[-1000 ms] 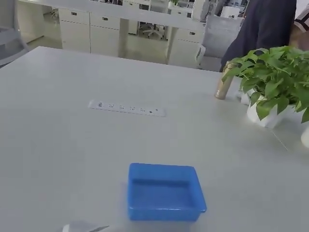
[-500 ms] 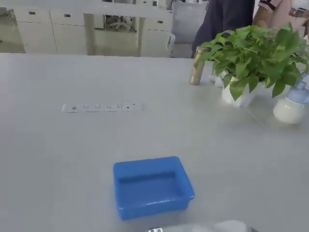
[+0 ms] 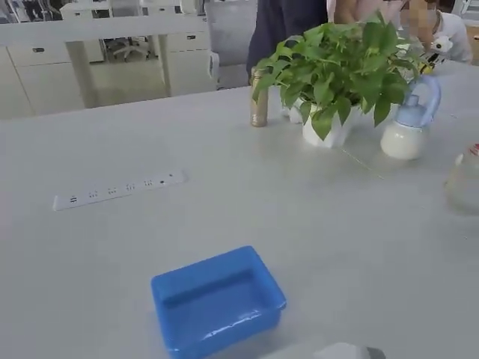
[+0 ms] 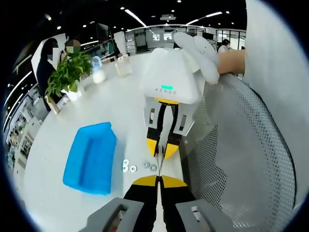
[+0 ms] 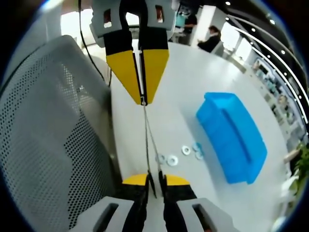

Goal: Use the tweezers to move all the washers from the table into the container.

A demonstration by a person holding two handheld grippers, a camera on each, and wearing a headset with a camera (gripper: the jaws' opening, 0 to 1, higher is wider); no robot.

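Since a second ago the headset camera has swung right, bringing the potted plant (image 3: pixel 329 60) toward the middle of the head view; the blue container (image 3: pixel 217 303) sits unmoved on the desk (image 3: pixel 224 209); the left gripper (image 4: pixel 158 180) and right gripper (image 4: pixel 161 153) face each other, fingers of both clenched on the tweezers (image 5: pixel 147 130); several washers (image 5: pixel 172 161) lie on the desk just beside the container.

In your left gripper view, the right gripper (image 4: pixel 161 153) carries one short line of small dark capitals on its white body, just under a green light; the letters are too small to read with certainty. The marks on the power strip (image 3: pixel 118 189), far left on the bench (image 3: pixel 337 224), are illegible too.
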